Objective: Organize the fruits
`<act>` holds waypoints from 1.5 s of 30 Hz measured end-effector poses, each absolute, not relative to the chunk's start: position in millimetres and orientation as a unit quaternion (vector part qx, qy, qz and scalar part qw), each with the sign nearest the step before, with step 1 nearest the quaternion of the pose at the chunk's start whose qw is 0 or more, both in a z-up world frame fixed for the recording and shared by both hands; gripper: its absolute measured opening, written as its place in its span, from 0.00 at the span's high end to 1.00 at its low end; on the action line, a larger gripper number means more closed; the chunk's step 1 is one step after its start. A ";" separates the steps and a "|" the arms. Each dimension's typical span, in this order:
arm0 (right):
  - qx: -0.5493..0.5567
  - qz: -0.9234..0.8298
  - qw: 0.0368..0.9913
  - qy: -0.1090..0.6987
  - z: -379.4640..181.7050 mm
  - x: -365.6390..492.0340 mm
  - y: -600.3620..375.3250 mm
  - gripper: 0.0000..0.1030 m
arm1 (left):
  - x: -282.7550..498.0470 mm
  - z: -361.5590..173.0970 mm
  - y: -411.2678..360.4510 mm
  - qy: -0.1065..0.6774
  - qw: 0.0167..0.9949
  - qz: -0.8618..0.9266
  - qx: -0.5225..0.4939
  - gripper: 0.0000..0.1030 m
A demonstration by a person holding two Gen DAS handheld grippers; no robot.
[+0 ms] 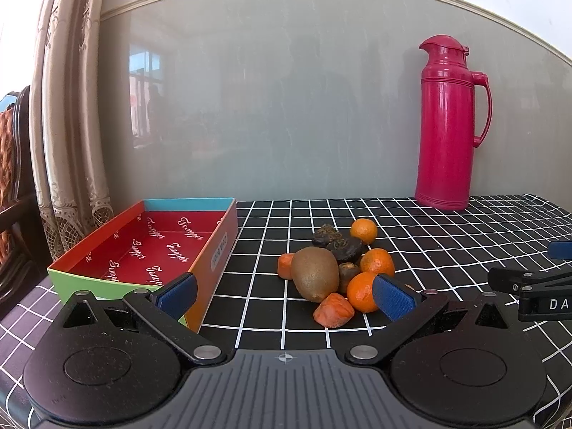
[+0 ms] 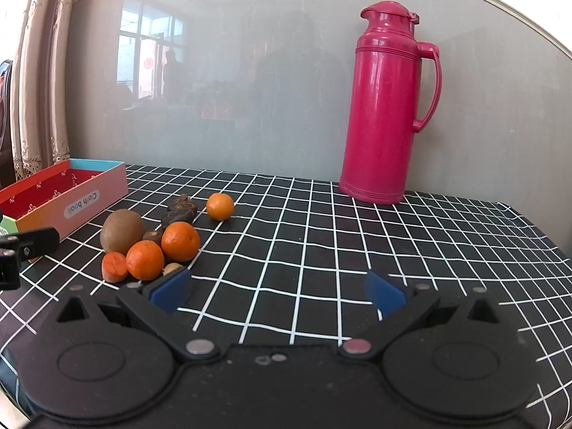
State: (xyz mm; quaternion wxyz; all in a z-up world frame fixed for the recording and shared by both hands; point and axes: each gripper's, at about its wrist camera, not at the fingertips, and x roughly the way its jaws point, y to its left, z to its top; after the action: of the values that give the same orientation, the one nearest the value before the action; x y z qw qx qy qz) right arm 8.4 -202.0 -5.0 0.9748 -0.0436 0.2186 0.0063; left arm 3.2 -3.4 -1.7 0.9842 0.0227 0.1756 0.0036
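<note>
— Left wrist view first: what does the left gripper (image 1: 286,295) look like?

— Its jaws stand wide apart with nothing between them, low over the checked cloth (image 1: 447,243) on the counter. Just ahead lies a small heap of fruit: a kiwi (image 1: 314,273), three tangerines, the nearest (image 1: 361,291) partly behind the right-side pad, some dark wrinkled pieces (image 1: 338,245) and two orange chunks (image 1: 334,310).

— And the box?

— An open red-lined box (image 1: 153,250) sits left of the heap, close to the left pad, with nothing inside that I can see.

— The right gripper (image 2: 277,293)?

— Also spread open and holding nothing, over bare cloth. The heap lies beside its left pad; one tangerine (image 2: 220,206) sits apart, farther back.

— Anything else?

— A pink thermos (image 2: 384,107) stands upright by the wall.
</note>
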 end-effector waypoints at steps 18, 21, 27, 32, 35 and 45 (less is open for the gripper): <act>-0.044 0.005 0.975 0.219 -4.7 8.4 -202.0 0.00 | 3.9 -1.3 -3.7 0.177 0.984 0.004 0.023 0.00; -0.043 0.005 0.975 0.218 -4.5 8.2 -202.2 0.00 | 4.0 -1.2 -3.6 0.176 0.984 0.004 0.023 0.00; -0.042 0.004 0.975 0.218 -5.0 7.8 -203.1 0.00 | 4.4 -1.5 -3.1 0.176 0.984 0.005 0.023 0.00; -0.042 0.004 0.975 0.218 -5.0 7.7 -203.2 0.00 | 4.4 -1.5 -2.7 0.176 0.984 0.005 0.022 0.00; -0.042 0.004 0.975 0.218 -4.9 7.7 -203.2 0.00 | 4.3 -1.5 -3.2 0.176 0.984 0.005 0.022 0.00; -0.042 0.004 0.975 0.218 -4.9 7.6 -203.3 0.00 | 6.6 -2.9 -3.0 0.188 0.982 0.009 0.020 0.00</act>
State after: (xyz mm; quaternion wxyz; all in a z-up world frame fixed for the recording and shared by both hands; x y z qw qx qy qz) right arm 7.6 -203.3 -4.9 0.9750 -0.0419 0.2181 0.0037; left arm 6.6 -3.0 -2.9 0.9820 0.0203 0.1875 0.0086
